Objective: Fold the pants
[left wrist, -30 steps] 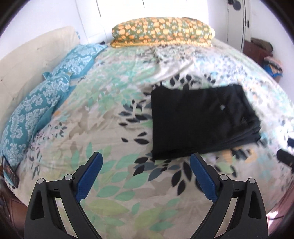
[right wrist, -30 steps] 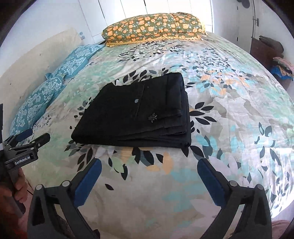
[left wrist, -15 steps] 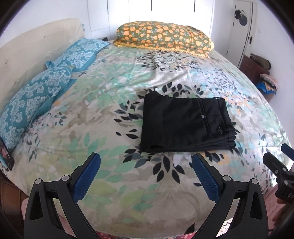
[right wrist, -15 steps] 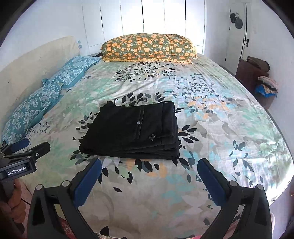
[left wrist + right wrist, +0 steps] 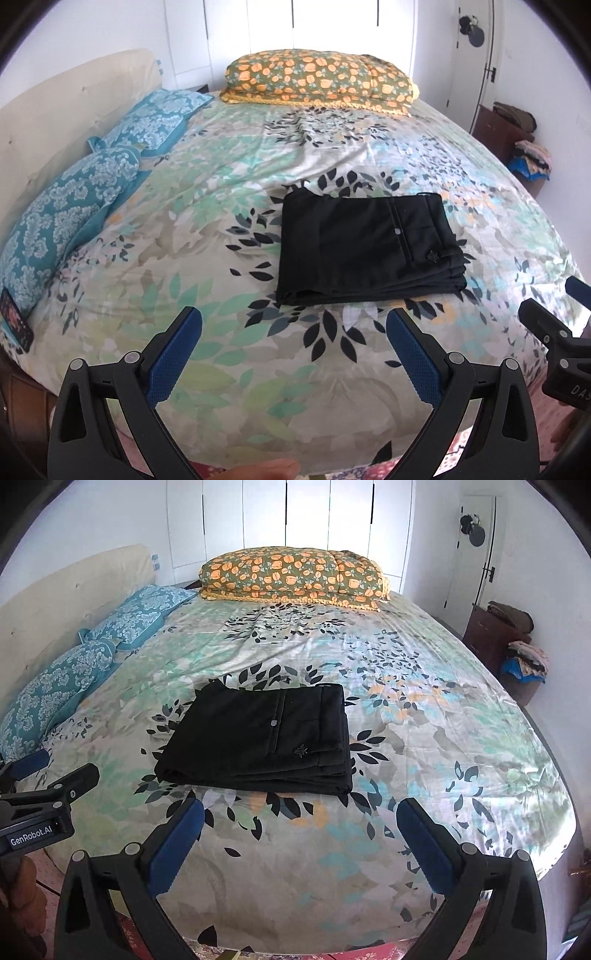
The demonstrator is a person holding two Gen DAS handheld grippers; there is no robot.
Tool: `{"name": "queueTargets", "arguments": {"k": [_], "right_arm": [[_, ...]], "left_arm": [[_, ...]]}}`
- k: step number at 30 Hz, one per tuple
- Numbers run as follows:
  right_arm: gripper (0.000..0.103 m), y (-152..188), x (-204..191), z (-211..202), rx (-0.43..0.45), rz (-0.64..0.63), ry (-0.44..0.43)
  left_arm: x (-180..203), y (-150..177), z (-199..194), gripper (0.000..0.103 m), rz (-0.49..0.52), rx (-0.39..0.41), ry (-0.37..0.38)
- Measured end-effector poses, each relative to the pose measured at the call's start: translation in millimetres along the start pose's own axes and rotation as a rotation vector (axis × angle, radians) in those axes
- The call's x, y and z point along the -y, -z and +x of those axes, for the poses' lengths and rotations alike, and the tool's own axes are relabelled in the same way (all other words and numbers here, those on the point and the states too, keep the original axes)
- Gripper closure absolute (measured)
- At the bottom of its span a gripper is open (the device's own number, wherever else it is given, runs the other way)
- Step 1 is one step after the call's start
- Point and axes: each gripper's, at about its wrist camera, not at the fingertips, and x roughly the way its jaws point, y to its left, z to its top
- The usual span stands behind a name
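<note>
A big bed with a leafy sheet [image 5: 221,229] holds folded black pants [image 5: 365,251], lying past both wide-apart, empty grippers: left gripper [image 5: 293,354], right gripper [image 5: 300,843]. Under layers hidden.

The bodies of the left gripper [image 5: 294,325] and the right gripper [image 5: 300,816] run off the bottom edge of their own views, and a bit of skin [image 5: 264,469] at the bottom edge of the left wrist view is too cropped to identify. The dark object [image 5: 15,320] at the bed's near left corner is too small to name. The heaped clothes [image 5: 526,661] at far right are too small to tell apart, and the folded pants [image 5: 258,738] hide their inner layers.
</note>
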Motion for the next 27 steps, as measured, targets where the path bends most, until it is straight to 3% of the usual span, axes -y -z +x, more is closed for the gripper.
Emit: {"name": "queueTargets", "arguments": {"k": [27], "right_arm": [[0.000,6.8,-2.3,4.3,-0.015,-0.013,0.003]], "left_arm": [[1.8,3.0,-5.7,0.003,-0.003,0.029,0.005]]}}
